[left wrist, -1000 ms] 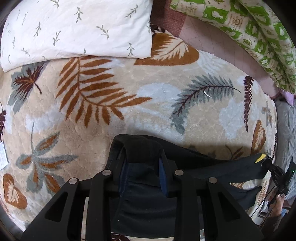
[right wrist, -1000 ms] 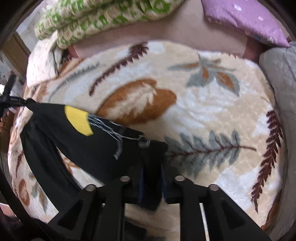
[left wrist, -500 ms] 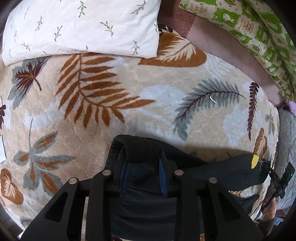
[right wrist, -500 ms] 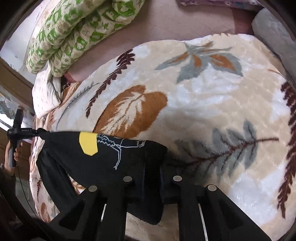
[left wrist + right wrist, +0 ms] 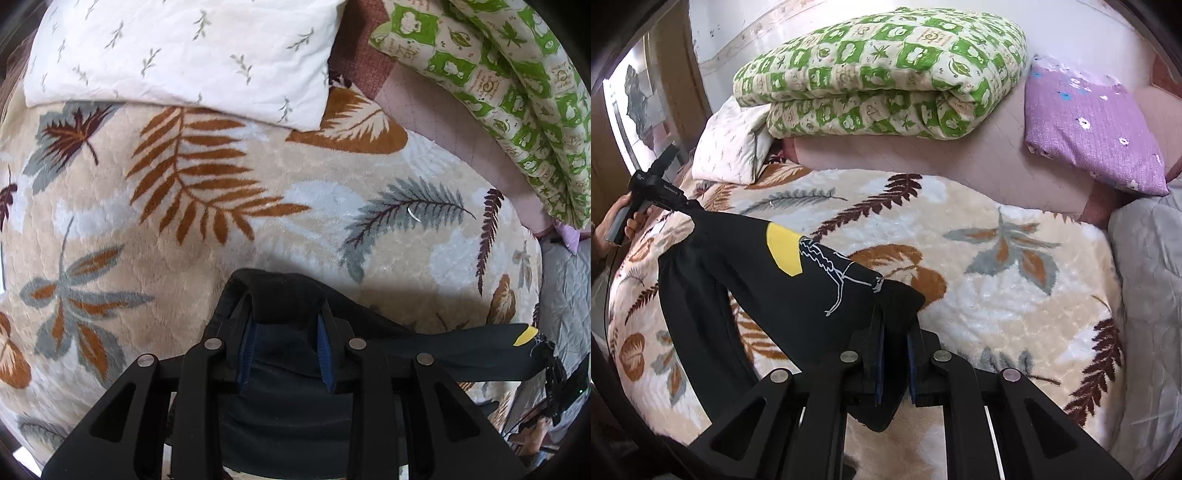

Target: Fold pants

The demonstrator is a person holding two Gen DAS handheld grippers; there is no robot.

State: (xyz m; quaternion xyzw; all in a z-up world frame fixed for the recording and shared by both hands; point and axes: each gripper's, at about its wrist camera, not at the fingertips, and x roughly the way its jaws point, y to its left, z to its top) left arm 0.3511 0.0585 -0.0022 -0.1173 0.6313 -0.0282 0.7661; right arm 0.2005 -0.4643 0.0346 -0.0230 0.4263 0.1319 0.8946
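Black pants (image 5: 768, 280) with a yellow patch and a white line drawing hang stretched between my two grippers above a leaf-patterned blanket (image 5: 997, 295). My right gripper (image 5: 894, 332) is shut on one corner of the pants. My left gripper (image 5: 286, 314) is shut on the other end of the pants (image 5: 291, 347); it also shows in the right wrist view (image 5: 683, 203) at the far left. The rest of the pants hangs down below the held edge.
The blanket (image 5: 184, 221) covers a bed. A white leaf-print pillow (image 5: 177, 55) lies at its head. A folded green and cream quilt (image 5: 879, 70) and a purple pillow (image 5: 1089, 125) lie further back. A grey quilt (image 5: 1145, 258) lies at the right.
My right gripper has lifted and tilted up with the pants; its view now takes in the quilt, pillows and wall. The left gripper has shifted slightly, still holding the pants.
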